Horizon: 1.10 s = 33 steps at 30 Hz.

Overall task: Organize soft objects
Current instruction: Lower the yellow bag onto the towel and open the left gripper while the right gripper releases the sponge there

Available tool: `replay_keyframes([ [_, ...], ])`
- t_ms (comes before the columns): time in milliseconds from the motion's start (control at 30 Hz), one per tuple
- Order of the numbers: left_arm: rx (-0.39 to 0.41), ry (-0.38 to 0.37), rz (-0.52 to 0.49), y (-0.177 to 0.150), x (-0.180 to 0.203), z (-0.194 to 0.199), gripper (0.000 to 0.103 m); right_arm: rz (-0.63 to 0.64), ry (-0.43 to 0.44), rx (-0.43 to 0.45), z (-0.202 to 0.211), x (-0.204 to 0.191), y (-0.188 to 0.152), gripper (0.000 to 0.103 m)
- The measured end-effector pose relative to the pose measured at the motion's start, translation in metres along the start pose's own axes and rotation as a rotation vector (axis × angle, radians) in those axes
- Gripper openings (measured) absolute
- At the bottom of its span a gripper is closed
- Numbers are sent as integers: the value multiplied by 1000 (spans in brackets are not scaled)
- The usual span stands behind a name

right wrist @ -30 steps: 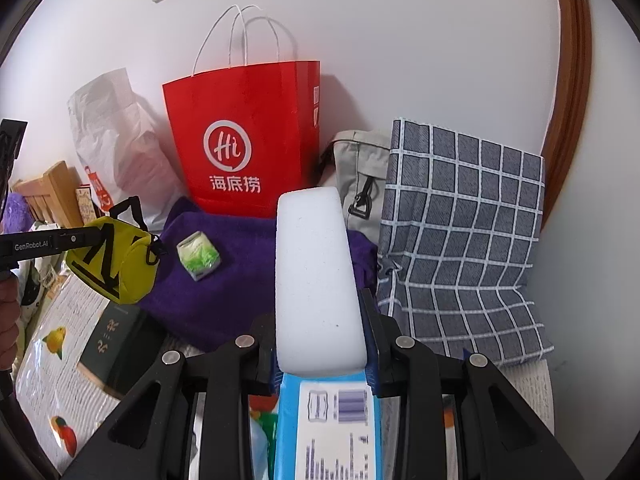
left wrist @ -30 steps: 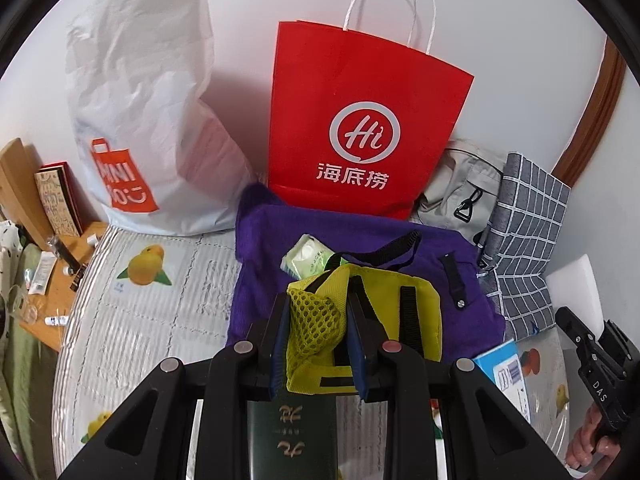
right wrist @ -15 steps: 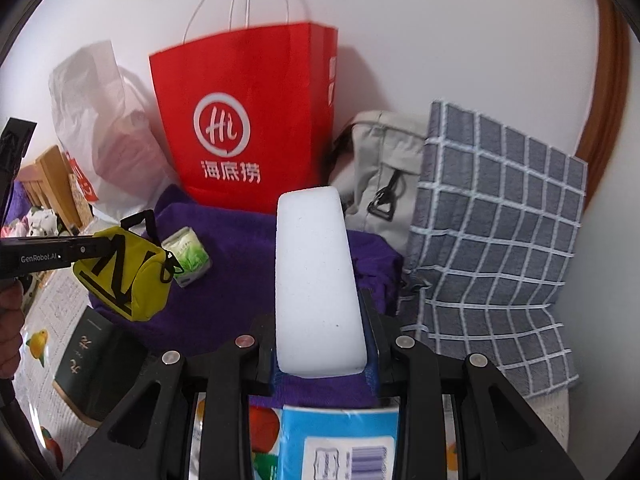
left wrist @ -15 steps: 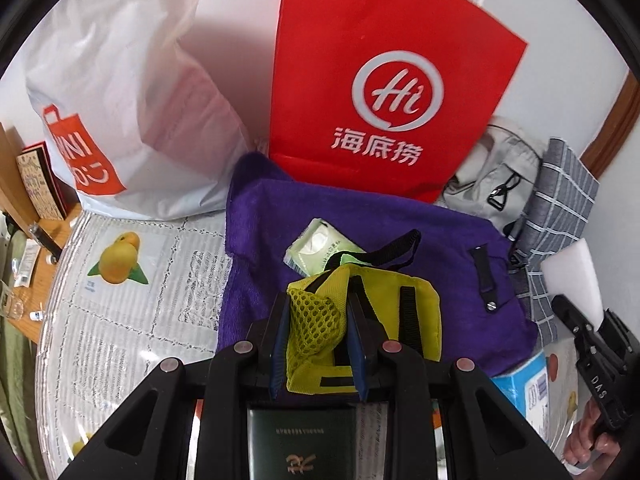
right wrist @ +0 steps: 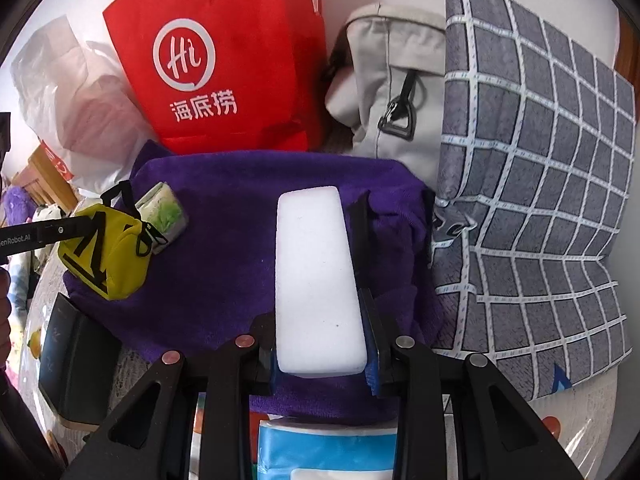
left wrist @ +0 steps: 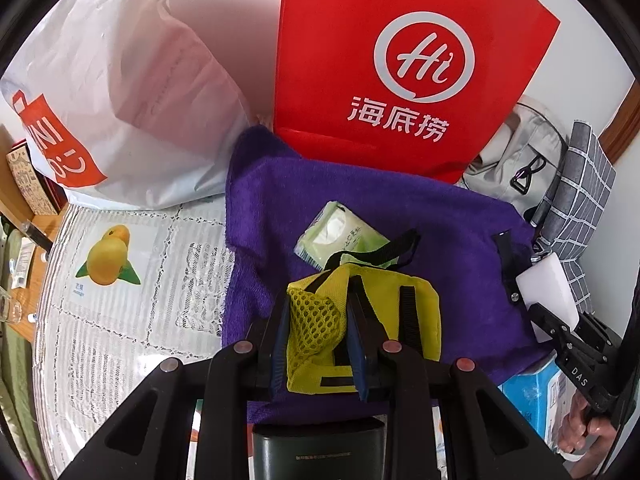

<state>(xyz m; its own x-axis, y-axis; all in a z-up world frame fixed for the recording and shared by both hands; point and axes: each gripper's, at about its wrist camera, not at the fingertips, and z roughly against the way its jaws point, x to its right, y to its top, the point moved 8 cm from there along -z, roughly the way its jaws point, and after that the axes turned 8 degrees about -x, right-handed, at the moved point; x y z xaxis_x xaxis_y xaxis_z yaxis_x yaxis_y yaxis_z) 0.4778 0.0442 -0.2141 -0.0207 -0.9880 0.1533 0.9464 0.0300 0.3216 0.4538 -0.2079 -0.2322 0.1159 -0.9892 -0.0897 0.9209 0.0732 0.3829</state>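
Two grippers loaded | left gripper (left wrist: 318, 338) clenches yellow pouch (left wrist: 362, 328) over purple towel (left wrist: 400, 208) | right gripper (right wrist: 322, 344) clamps white sponge (right wrist: 316, 284) above same towel | risk: pouch's loose strap could snag tissue pack (left wrist: 336, 236) just beside it

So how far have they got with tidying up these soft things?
Done: a green tissue pack already lies on the purple towel. In hand: the left gripper is clamped on a yellow pouch and the right gripper on a white sponge, both held over the towel. Left: setting those two down. Whether more follows, I can't tell.
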Motion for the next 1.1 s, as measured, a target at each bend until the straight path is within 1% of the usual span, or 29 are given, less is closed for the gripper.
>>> replay_keyframes([
  [67,-4,5,1,1,-2,0,26,3,14,-16,-4,-4,0,31],
  [267,-29,15,11,3,-4,-3,26,30,17,-42,-16,-14,4,31],
  [367,-37,34,-4,4,-2,-5,26,52,14,-57,-22,-21,4,31],
  [600,-58,45,-20,2,1,-14,27,75,4,-95,-37,-28,0,31],
  [933,-74,39,-17,2,-2,-19,27,89,3,-104,-40,-30,-2,32],
  [1000,-86,41,-16,2,-3,-21,29,89,4,-103,-40,-30,-2,32],
  [1100,-92,52,-10,2,-5,-21,31,92,6,-107,-39,-28,-2,36],
])
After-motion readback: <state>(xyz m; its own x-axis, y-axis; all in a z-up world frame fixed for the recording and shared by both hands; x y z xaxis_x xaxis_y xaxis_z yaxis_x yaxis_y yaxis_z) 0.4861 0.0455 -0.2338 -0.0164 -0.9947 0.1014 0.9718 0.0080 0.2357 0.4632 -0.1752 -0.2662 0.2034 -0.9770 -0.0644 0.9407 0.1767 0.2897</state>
